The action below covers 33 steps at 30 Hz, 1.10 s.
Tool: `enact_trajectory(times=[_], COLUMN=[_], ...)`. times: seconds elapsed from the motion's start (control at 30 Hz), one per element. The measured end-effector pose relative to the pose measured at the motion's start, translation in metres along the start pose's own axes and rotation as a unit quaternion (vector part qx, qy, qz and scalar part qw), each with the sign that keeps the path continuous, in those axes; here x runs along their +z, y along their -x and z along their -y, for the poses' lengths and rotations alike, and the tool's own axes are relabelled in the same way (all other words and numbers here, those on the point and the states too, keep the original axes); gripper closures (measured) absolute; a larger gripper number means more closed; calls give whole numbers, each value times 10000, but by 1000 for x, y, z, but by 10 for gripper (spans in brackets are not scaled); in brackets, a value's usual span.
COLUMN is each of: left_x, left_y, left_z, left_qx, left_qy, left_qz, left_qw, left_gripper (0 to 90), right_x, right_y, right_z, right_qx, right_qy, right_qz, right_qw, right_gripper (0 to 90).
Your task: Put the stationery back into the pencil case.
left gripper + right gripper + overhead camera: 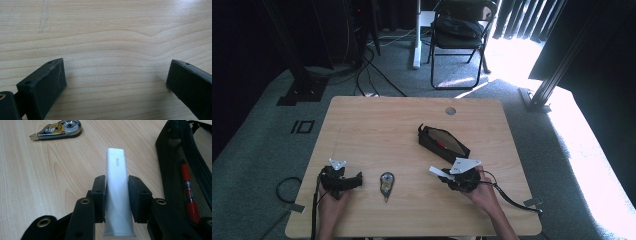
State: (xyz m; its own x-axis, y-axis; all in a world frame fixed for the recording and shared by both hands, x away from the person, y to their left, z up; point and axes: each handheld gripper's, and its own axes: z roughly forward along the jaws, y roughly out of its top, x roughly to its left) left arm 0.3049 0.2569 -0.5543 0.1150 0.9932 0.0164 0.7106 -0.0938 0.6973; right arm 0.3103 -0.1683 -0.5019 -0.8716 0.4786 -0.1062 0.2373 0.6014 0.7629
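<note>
Clamping white eraser [116, 192] | right hand-held gripper [117, 197] | beside pencil case [175, 170]

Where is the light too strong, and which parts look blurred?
High view: sunlight washes out the floor at right. Right gripper view: the white stick blurs near the camera, and the correction tape stays sharp. Left gripper view: soft shadows under the open left claw.

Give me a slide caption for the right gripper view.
Right gripper clamps a white stick between correction tape and open pencil case.
</note>
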Motion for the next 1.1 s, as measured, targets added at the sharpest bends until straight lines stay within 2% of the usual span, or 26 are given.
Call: enact_trajectory(times=[1.1], left_x=[0], left_y=[0], left_z=[0], left_qx=[-5], left_qy=[2], left_qz=[0], left_qw=[10000], left_gripper=[26], right_x=[-21], right_y=[13], right_z=[-6], right_qx=[116], right_qy=[252], right_qz=[268], right_qw=[9993], right_gripper=[682])
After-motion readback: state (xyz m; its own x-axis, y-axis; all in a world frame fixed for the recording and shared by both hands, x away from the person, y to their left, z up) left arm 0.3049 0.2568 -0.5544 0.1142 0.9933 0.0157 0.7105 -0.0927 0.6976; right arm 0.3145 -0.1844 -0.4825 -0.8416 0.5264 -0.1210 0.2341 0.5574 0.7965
